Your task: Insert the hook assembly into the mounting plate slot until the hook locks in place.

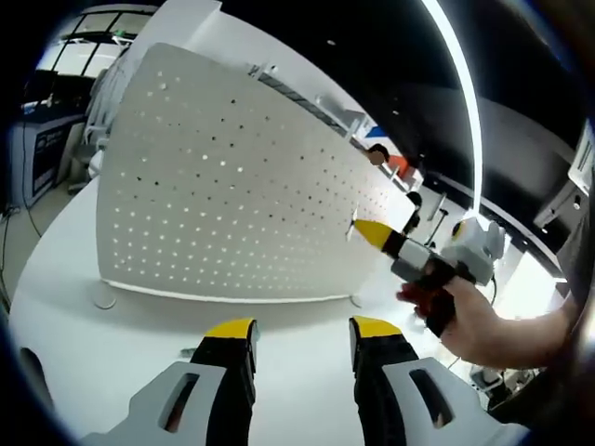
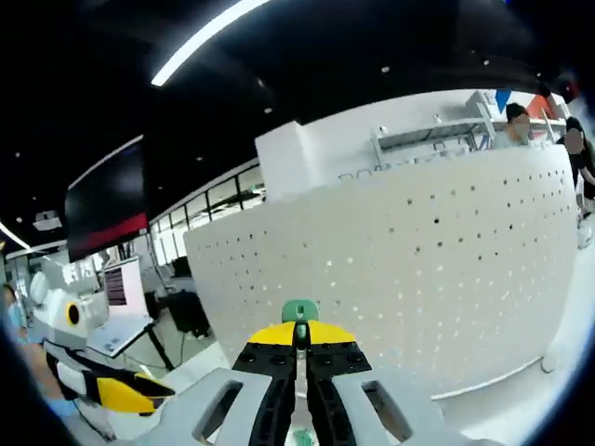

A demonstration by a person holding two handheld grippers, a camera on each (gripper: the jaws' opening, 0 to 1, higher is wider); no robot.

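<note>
A white perforated mounting plate (image 1: 232, 195) stands upright on a white table (image 1: 84, 344). My left gripper (image 1: 302, 330) is open and holds nothing, its yellow-tipped jaws low in front of the plate's bottom edge. My right gripper (image 1: 364, 229), held by a hand (image 1: 474, 325), comes in from the right with its tip close to the plate's right part. In the right gripper view the right gripper (image 2: 299, 336) is shut on a small green hook (image 2: 299, 310), pointing at the plate (image 2: 418, 269). The left gripper (image 2: 107, 390) shows at the lower left.
The plate rests on small round feet (image 1: 104, 299) on the table. Behind the plate are shelving (image 2: 437, 139), a dark screen (image 2: 107, 204) and people (image 1: 376, 153). Bare table lies left of and in front of the plate.
</note>
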